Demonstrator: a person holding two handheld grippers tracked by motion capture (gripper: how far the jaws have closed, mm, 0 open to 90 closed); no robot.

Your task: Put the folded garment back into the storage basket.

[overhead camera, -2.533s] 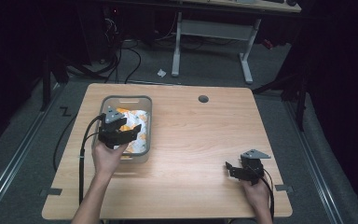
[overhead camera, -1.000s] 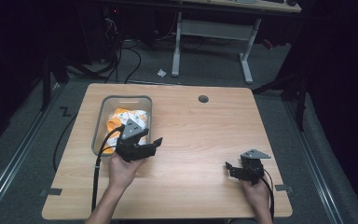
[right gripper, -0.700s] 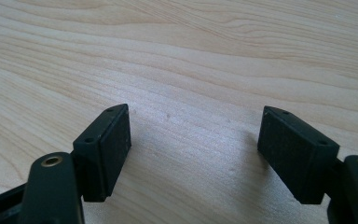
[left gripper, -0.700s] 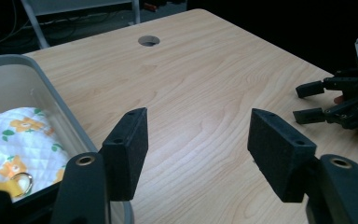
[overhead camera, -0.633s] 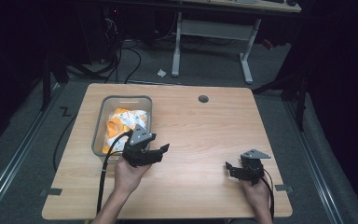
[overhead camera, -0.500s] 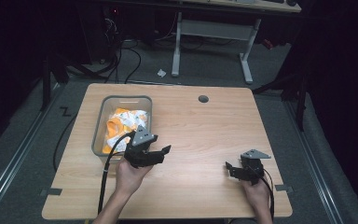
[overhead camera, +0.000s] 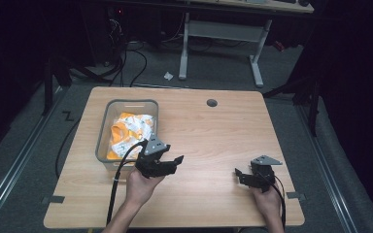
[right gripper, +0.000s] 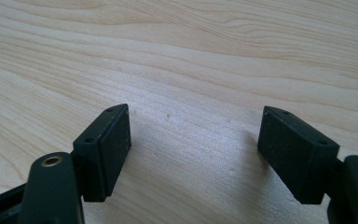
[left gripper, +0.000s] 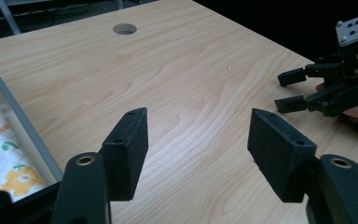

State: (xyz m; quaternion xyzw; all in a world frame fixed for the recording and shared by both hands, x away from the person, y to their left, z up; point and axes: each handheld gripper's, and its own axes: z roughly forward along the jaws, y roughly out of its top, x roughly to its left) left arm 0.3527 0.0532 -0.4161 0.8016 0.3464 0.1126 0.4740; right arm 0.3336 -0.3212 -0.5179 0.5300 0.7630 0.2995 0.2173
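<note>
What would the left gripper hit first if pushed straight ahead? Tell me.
Probably the bare tabletop: the left gripper, jaws open and empty, angles down at the wood. The right gripper sits off to one side, though depth is unclear.

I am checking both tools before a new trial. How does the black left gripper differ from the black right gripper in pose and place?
The left gripper is lifted off the wooden table, beside the grey bin; the right gripper sits low near the table's right front. The left points toward the right gripper; the right points leftward. Both are open and hold nothing.
</note>
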